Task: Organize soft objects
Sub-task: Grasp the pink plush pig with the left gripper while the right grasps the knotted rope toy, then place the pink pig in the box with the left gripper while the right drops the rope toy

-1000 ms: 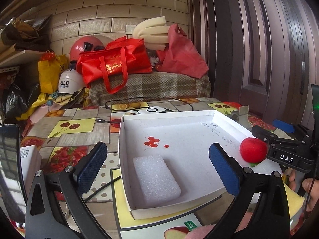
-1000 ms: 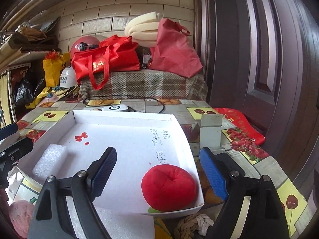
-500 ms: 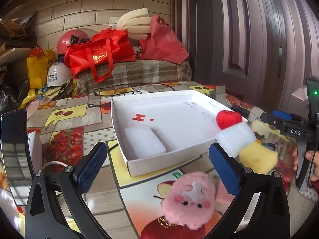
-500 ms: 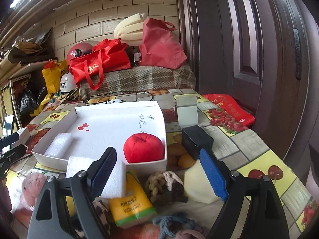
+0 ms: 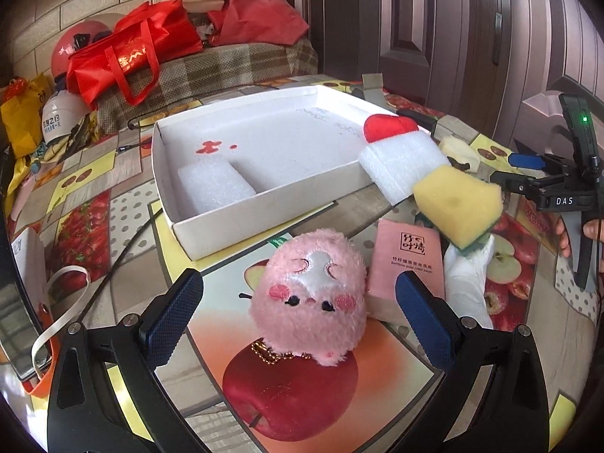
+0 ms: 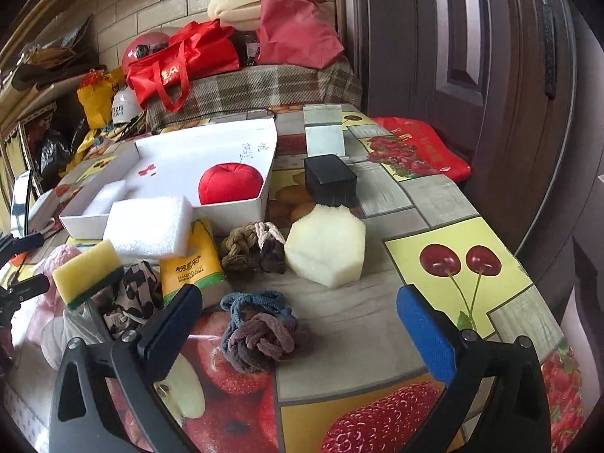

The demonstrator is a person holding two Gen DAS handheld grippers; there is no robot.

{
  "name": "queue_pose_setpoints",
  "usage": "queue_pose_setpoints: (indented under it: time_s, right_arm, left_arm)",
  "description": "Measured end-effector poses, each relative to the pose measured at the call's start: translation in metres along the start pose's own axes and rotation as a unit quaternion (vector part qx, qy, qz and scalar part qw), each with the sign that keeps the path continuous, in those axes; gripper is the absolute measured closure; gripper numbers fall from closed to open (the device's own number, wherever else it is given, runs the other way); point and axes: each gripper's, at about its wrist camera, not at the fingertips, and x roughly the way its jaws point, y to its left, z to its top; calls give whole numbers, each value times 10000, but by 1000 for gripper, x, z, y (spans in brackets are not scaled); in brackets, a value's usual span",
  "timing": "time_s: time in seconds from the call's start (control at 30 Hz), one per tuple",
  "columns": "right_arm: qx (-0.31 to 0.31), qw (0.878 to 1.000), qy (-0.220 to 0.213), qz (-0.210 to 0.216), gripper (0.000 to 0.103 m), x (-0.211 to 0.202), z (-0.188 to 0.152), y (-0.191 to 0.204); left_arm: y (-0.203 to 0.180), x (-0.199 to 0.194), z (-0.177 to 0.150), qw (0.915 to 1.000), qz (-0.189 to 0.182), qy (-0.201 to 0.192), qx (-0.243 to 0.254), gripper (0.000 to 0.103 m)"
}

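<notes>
Over the table, both grippers (image 5: 298,311) (image 6: 298,321) have withdrawn, jaws wide; contact apparently none.

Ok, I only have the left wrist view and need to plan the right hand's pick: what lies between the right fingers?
Observer: A blue-and-brown braided fabric scrunchie lies on the table between the open right gripper fingers.
Operator: Anything soft beyond it?
Observer: A tan-and-brown braided scrunchie, beside a cream hexagonal foam block.
Operator: Is the red plush apple inside the box?
Observer: Yes, in the white cardboard box, at the corner nearest the right gripper.
</notes>
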Motion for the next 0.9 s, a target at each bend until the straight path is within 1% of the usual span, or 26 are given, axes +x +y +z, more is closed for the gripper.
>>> queue_pose_setpoints:
  time_s: [0.07, 0.1, 0.17, 0.2, 0.23, 0.27, 0.3, 0.33, 0.37, 0.43, 0.5, 0.57, 0.63, 0.67, 0.7, 0.77, 0.8, 0.83, 0.87, 0.9]
  right_arm:
    - [-203, 9994, 267, -63, 0, 10, -1, 7]
    - [-281, 9987, 405, -97, 0, 16, -2, 10]
    - [-385, 9972, 620, -156, 0, 24, -3, 13]
    - [-425, 9965, 701, -175, 0, 27, -4, 15]
    - [-447, 9961, 748, -167, 0, 28, -4, 15]
    - [-463, 9958, 776, -166, 1, 28, -5, 15]
    - [-477, 9957, 781, -158, 4, 28, -6, 16]
    - [-487, 9957, 772, -127, 20, 27, -6, 16]
    - [-493, 9960, 747, -49, 43, 26, -6, 15]
    - [-498, 9963, 701, 82, 64, 23, -6, 14]
    - [-490, 9966, 653, 122, 67, 20, -6, 14]
    - [-460, 9978, 475, 93, 68, 14, -5, 14]
    - [-406, 9990, 172, 87, 68, 2, -4, 13]
    - [-371, 9993, -27, 71, 68, -5, -4, 11]
    - [-319, 9990, -300, 52, 68, -16, -6, 9]
    - [-167, 9967, -791, 18, 68, -34, -8, 3]
    - [-23, 9944, -1059, -1, 67, -45, -9, -2]
    - [95, 9923, -1231, -81, 67, -50, -9, -6]
    - [215, 9901, -1375, -179, 67, -54, -8, -9]
    - [299, 9889, -1439, -203, 67, -54, -7, -11]
  left_arm:
    - [0, 6, 0, 9999, -7, 161, -15, 0]
    - [2, 6, 0, 9998, -47, 163, -42, 1]
    - [4, 6, -1, 9997, -108, 170, -106, 8]
    - [5, 7, -1, 9996, -138, 194, -130, 9]
    - [6, 6, -1, 9995, -172, 203, -145, 12]
    - [6, 6, -1, 9994, -228, 201, -142, 21]
    - [6, 6, -1, 9994, -269, 198, -126, 25]
    - [5, 6, 0, 9994, -267, 193, -101, 34]
    - [4, 5, 0, 9994, -265, 189, -72, 46]
    - [2, 9, 0, 9994, -207, 288, -33, 47]
    - [0, 9, 0, 9995, -178, 261, 9, 48]
    - [-1, 4, 0, 9998, -155, 154, 35, 50]
    - [-2, -5, -1, 9999, -11, -80, 81, 50]
    - [-4, -13, -2, 9995, 35, -283, 136, 50]
    - [-7, -24, -4, 9981, 127, -577, 195, 50]
    - [-9, -48, -9, 9916, 411, -1209, 189, 50]
    - [-7, -59, -12, 9868, 534, -1524, 98, 50]
    - [-3, -67, -14, 9822, 626, -1773, -32, 50]
    - [1, -70, -15, 9789, 690, -1917, -174, 50]
    - [5, -69, -12, 9776, 753, -1941, -293, 50]
